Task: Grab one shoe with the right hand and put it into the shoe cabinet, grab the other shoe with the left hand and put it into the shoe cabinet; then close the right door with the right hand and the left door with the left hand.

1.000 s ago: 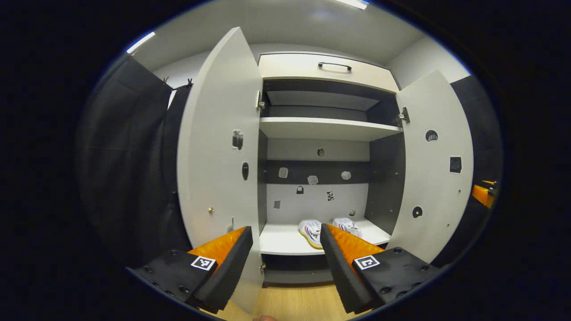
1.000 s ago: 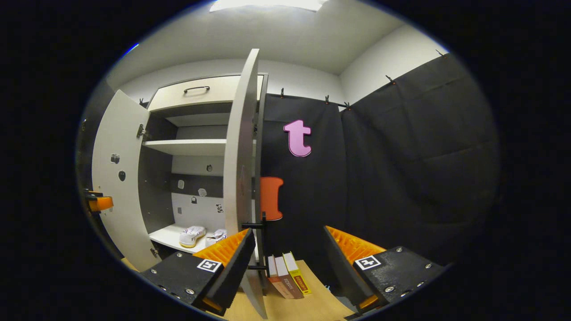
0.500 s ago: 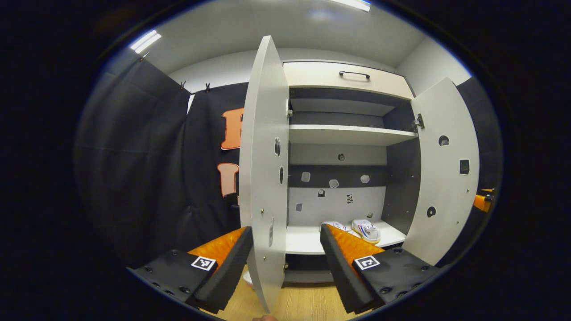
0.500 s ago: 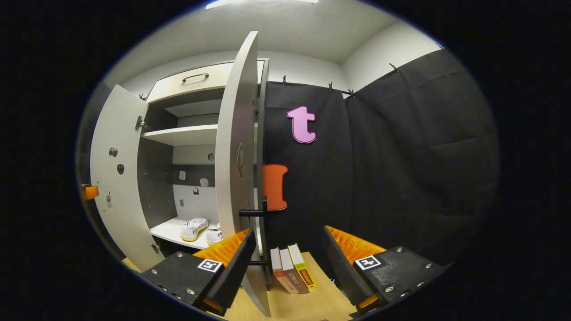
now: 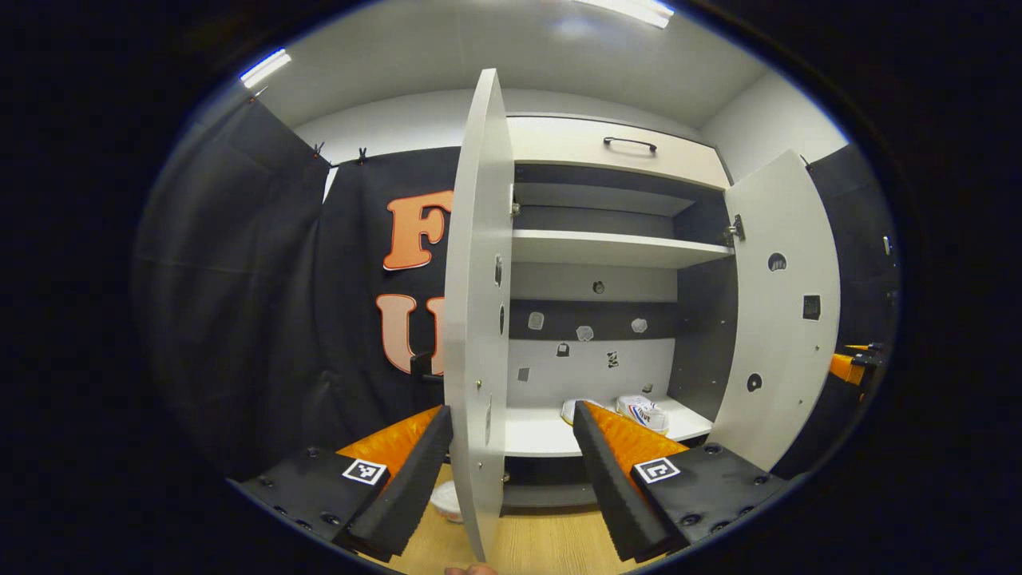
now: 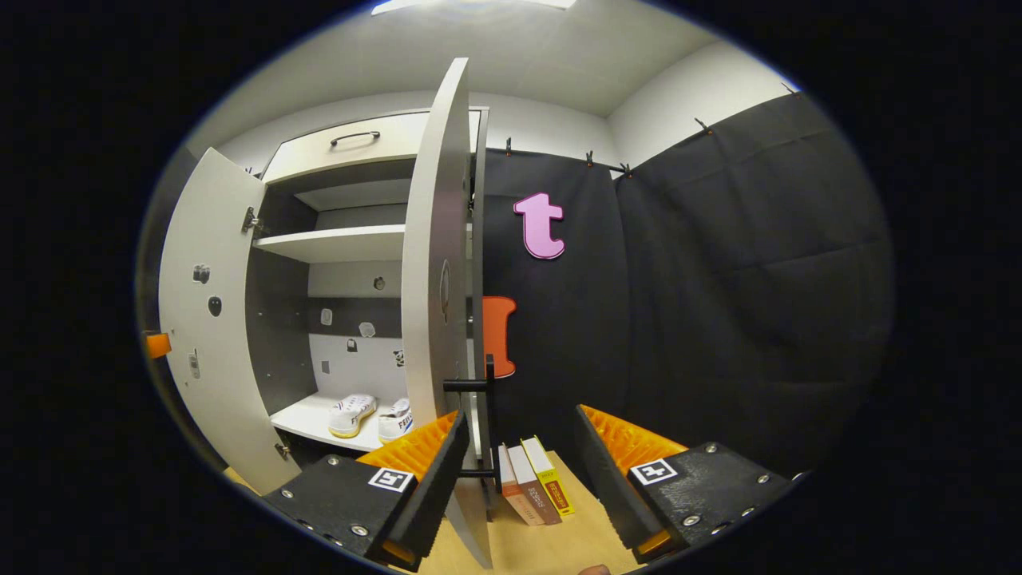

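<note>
Black cloth walls the booth around you. Your right hand-held gripper (image 6: 515, 471) gapes, empty, straddling the right door (image 6: 431, 263) edge; a glancing push could swing it wider. Both shoes (image 6: 371, 413) already sit on the cabinet's bottom shelf (image 6: 307, 419).

Both grippers, left gripper (image 5: 511, 471) & right gripper (image 6: 515, 479), had black bodies w/ round screws, ribbed finger faces, and a square b/w marker tag atop each finger.
</note>
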A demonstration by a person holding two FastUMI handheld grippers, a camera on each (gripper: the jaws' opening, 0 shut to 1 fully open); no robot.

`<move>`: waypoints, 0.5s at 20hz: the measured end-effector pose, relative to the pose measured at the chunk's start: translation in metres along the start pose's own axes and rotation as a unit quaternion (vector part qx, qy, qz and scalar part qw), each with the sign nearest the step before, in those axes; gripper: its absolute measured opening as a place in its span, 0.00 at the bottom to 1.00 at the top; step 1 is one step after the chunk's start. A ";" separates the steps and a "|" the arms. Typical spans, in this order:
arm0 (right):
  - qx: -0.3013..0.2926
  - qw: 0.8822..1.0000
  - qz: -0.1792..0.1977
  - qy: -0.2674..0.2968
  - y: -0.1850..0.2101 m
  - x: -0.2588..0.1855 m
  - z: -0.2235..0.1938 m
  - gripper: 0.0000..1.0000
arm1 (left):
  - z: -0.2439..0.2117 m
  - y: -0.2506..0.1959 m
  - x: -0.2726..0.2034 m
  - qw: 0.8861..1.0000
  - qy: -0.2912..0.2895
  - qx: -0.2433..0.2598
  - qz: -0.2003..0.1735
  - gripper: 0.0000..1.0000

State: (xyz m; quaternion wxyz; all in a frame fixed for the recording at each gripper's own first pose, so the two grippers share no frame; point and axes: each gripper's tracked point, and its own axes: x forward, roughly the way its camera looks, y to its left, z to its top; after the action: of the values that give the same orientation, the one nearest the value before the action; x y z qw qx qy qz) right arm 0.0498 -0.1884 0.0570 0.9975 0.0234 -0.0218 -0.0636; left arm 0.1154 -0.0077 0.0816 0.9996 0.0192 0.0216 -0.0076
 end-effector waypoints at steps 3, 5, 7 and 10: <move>-0.003 1.000 0.024 -0.002 0.032 -0.005 0.000 0.83 | 0.009 0.008 -0.010 1.000 -0.008 0.004 -0.004 0.96; -0.010 0.999 0.030 -0.005 0.047 -0.005 0.000 0.83 | 0.012 0.013 -0.017 1.000 -0.012 0.005 -0.009 0.97; -0.007 0.999 0.036 -0.003 0.057 -0.003 -0.001 0.83 | 0.013 0.022 -0.023 1.000 -0.012 0.002 -0.011 0.96; 0.002 0.998 0.057 -0.003 0.078 0.003 -0.002 0.83 | 0.012 0.042 -0.032 1.000 -0.009 -0.009 -0.005 0.96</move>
State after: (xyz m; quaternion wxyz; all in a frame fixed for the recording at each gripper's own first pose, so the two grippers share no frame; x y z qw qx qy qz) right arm 0.0624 -0.1111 0.0587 0.9993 0.0244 -0.0260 -0.0061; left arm 0.0842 0.0346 0.0966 0.9998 0.0103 0.0130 -0.0121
